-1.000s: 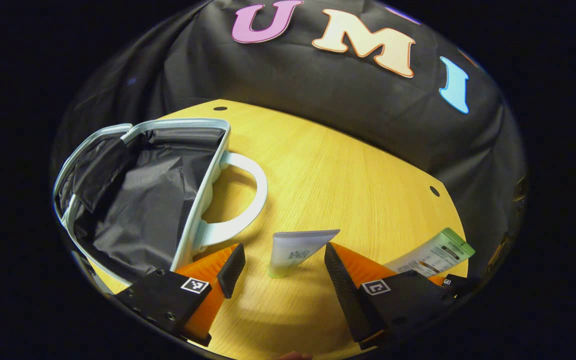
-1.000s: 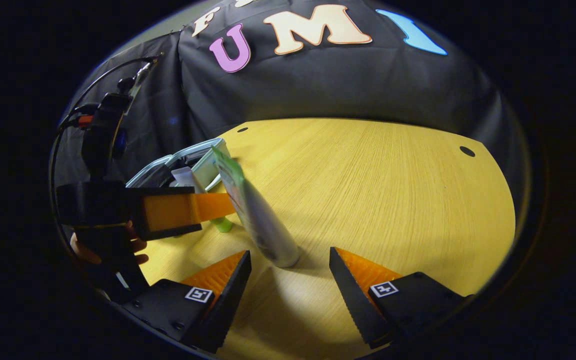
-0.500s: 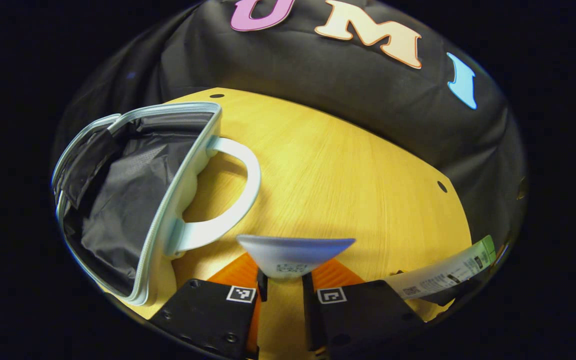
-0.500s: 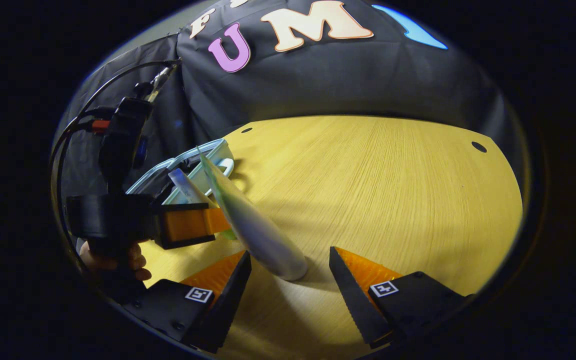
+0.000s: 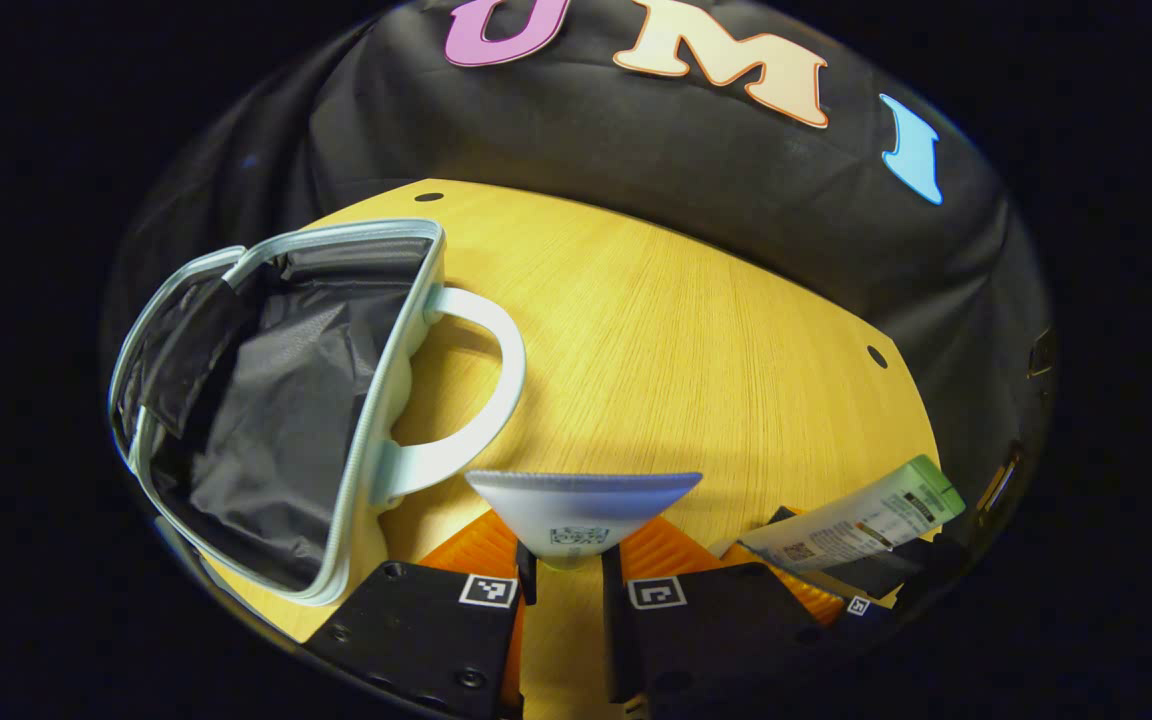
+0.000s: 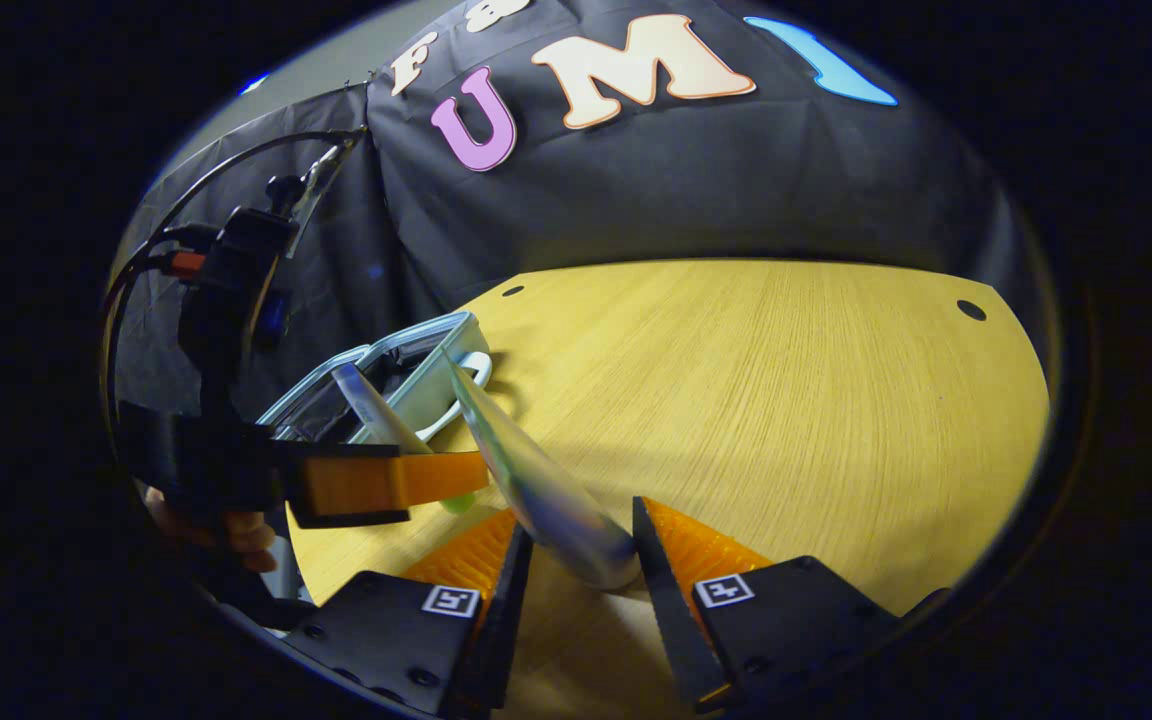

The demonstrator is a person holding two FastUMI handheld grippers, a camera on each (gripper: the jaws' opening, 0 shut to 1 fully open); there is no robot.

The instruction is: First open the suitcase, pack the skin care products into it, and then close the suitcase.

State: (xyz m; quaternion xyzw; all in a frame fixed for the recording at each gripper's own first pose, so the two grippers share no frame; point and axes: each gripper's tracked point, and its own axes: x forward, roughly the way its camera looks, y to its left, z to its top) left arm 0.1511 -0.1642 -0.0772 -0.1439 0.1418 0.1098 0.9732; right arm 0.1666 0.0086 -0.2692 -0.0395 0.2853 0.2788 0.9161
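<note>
In the left gripper view, the open suitcase [image 5: 266,400] lies at the left on the wooden table [image 5: 696,350], its dark lining showing and its pale handle [image 5: 476,390] toward the middle. Just right of it, the left gripper [image 5: 563,575] is clamped on a white tube [image 5: 581,505]. In the right gripper view, the right gripper [image 6: 576,580] grips the green-tipped tube [image 6: 546,490] at its lower end, both fingers against it.

I see a wood-grain table [image 5: 696,340], matt. My suitcase [image 5: 391,370] has a smooth plastic-looking shell and crinkled black cloth lining [image 5: 266,420]. The tube [image 6: 546,490] looks glossy, probably soft plastic, though it's blurred.
</note>
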